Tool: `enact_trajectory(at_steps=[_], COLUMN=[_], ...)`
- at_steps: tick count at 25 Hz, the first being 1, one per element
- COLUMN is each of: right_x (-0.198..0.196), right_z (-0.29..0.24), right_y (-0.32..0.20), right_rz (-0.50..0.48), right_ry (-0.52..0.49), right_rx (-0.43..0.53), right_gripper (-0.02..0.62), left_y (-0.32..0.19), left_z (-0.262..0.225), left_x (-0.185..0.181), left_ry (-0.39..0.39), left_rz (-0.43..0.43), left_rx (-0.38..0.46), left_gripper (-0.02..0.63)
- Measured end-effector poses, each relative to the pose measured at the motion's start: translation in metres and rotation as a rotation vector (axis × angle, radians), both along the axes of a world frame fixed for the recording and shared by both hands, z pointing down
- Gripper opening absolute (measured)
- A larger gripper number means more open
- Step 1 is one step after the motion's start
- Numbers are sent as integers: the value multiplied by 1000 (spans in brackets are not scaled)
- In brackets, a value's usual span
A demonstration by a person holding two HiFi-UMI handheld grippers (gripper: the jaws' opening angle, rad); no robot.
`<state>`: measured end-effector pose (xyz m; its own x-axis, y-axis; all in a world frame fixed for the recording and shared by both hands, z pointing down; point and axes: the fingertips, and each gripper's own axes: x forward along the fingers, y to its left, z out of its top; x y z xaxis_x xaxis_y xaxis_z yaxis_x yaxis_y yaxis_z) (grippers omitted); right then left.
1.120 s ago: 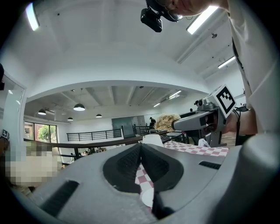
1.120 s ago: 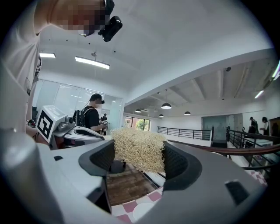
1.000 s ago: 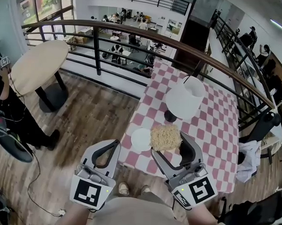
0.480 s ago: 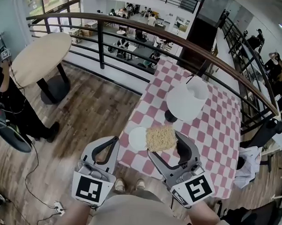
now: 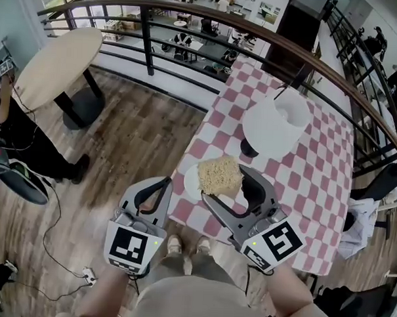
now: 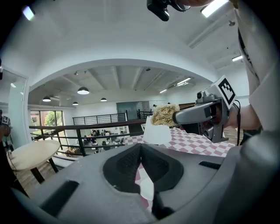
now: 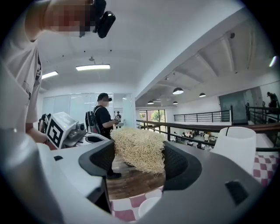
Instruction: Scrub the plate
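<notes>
From the head view, my right tongs (image 5: 222, 183) are clamped on a straw-coloured scrub pad (image 5: 219, 175), jaws spread only as wide as the pad. They hold it on the near side of the lamp (image 5: 275, 128), just over the white plate (image 5: 189, 180). The plate lies at the edge of the checked bench (image 5: 316, 173), so I judge the pad is lined up to scrub it. Whether it touches yet I cannot tell. My left tongs (image 5: 163, 184) hang off the bench edge, farther from the lamp, tips together and empty, kept clear of the work.

In the left gripper view, those tongs (image 6: 140, 146) meet at the tips with nothing between them. Beyond them the pad (image 6: 165, 114) shows in front of the lamp.

In the right gripper view, the pad (image 7: 139, 148) fills the jaws of the right tongs (image 7: 139, 153). The plate's rim (image 7: 148, 205) shows below them, with the lamp (image 7: 234, 144) off to one side.
</notes>
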<state>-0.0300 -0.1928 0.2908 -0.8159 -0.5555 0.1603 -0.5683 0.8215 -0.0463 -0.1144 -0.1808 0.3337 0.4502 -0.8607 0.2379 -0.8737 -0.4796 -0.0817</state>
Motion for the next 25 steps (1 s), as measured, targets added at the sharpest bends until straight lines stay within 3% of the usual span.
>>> enact_trajectory(at_steps=[12,25], right_x=[-3,-8], right_z=[107,231], right_y=[-53,-79], right_rz=[70,98], right_ry=[17,130], right_rx=[-168,-265], right_gripper=[331,331], left_y=[-43,-64], left_z=[95,215], left_x=[8,22], left_ry=[11,3], left_rz=[-9,33], left_rx=[-152,-308], left_gripper=[14,14])
